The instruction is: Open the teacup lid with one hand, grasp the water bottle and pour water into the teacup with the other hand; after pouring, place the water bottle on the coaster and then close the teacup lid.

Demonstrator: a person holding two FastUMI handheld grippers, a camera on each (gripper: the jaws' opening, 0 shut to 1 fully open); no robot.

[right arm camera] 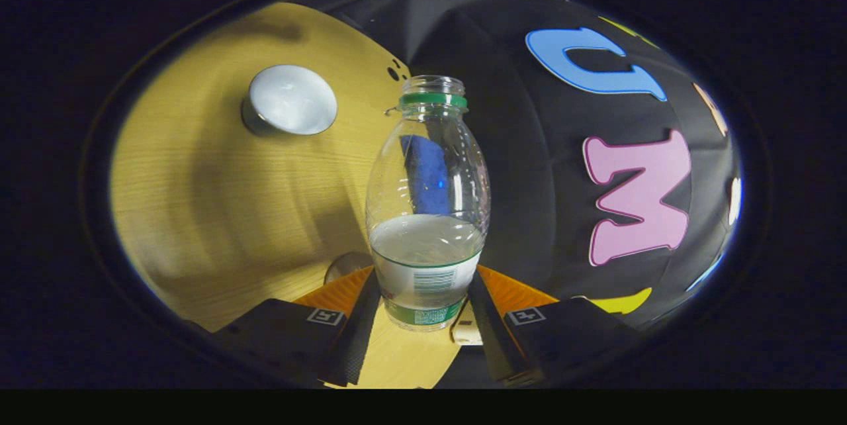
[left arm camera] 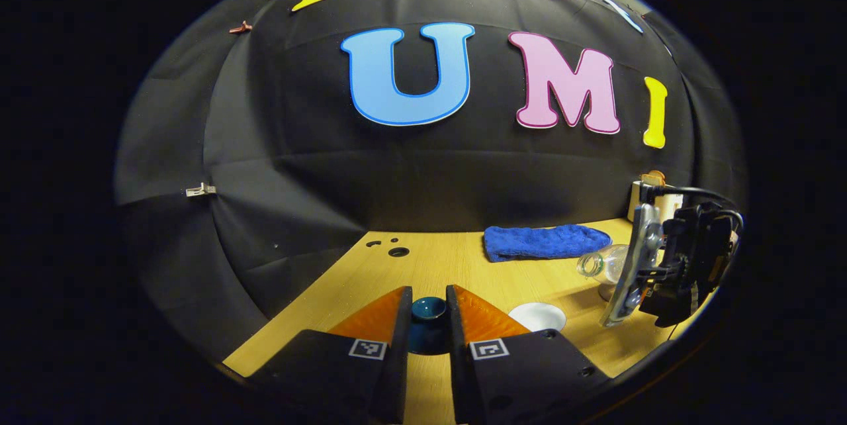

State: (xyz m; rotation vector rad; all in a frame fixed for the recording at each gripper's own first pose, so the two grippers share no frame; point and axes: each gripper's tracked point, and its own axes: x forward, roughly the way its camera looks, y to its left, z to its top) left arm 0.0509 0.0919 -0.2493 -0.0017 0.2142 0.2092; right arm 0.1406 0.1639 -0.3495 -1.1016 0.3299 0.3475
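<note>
My left gripper (left arm camera: 428, 319) pinched the teacup lid (left arm camera: 427, 311) at bottom centre; my right gripper (right arm camera: 423, 309) clamped the uncapped water bottle (right arm camera: 427, 213) mid-frame (tilted, part full) — pouring seemingly underway; coaster (left arm camera: 536, 316) and re-lidding remained.

Tongs (left arm camera: 428, 319): black bodies, square coded markers, screws.

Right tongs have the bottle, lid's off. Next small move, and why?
Probably tip the water bottle further, mouth toward the teacup. The right tongs grip it low; it is uncapped, with water pooled at the base, away from the mouth. The left tongs hold the lid clear of the white cup.
</note>
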